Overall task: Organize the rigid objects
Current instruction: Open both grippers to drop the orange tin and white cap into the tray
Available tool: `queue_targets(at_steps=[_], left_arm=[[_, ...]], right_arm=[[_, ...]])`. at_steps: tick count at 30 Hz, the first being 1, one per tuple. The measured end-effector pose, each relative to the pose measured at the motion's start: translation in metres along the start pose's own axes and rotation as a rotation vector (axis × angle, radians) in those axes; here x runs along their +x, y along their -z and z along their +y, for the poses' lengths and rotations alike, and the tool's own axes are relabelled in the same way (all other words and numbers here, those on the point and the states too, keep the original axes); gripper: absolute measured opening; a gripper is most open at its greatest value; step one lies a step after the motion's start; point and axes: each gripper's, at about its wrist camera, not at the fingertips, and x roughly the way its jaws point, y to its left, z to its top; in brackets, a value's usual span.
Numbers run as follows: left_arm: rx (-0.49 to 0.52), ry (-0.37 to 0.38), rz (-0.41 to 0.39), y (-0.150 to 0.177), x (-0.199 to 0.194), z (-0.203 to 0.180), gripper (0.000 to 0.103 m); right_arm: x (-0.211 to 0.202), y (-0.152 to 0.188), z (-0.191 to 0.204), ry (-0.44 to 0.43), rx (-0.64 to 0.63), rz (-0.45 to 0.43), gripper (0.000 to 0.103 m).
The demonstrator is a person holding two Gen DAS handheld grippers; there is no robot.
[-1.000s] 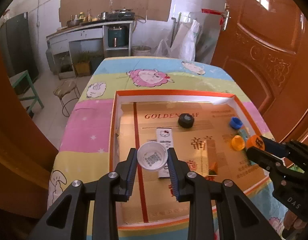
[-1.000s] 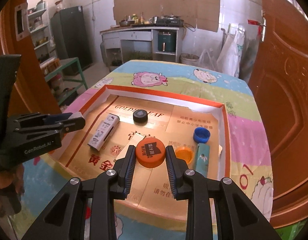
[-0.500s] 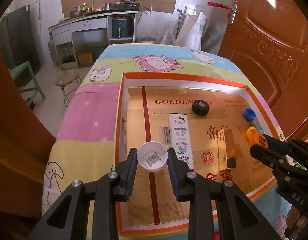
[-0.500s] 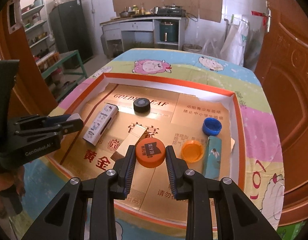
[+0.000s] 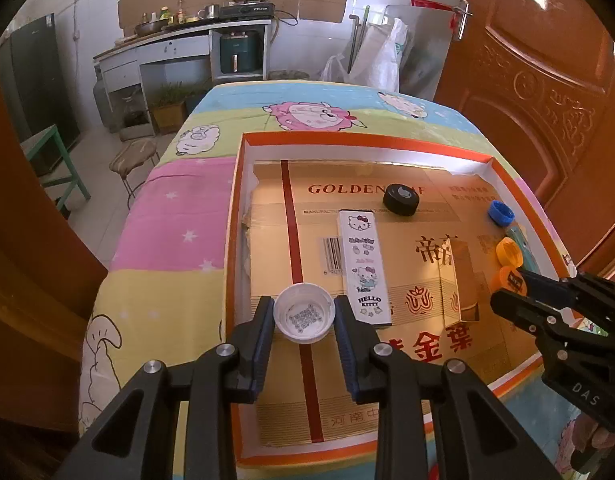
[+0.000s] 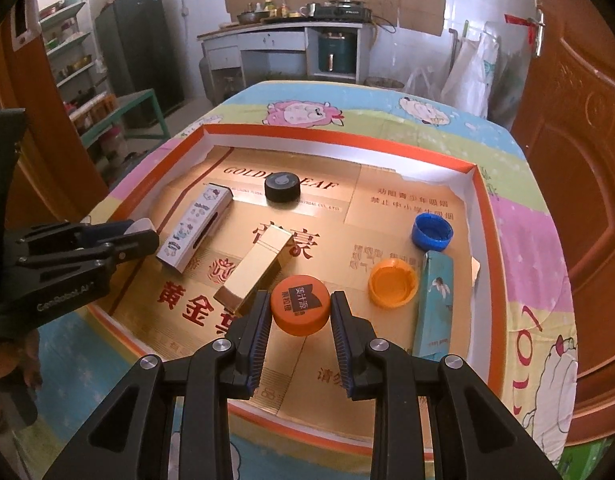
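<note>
Left gripper (image 5: 304, 314) pinched a white cap (image 5: 304, 312), right gripper (image 6: 300, 312) an orange cap (image 6: 300, 311); each probably hovered over the tray (image 6: 483, 208): lower gently near its front edge before releasing

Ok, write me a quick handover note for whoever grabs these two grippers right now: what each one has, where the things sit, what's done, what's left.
Left gripper: shut on a white cap, open side up, above the near-left part of the box tray.
Right gripper: shut on an orange cap with a printed top, above the tray's near middle.
Lying in the tray: black cap, blue cap, a second orange cap, Hello Kitty box, gold box, teal box.
Done: both caps picked up.
Left: set them down, probably beside the other caps; which layout is wanted is not clear.
</note>
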Motion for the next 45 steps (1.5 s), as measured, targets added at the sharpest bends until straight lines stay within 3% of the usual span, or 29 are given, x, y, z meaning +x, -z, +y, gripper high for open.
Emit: queue_targets(at_steps=[36,45], left_arm=[[0.115,-0.061,-0.036,0.011,0.006,-0.017,0.032],[0.141,-0.033,-0.061,0.015,0.007,-0.023,0.049]], right_arm=[[0.012,0.009,0.001,0.020,-0.019,0.027,0.031],[0.010,0.014,0.001,0.013,-0.017,0.016,0.039]])
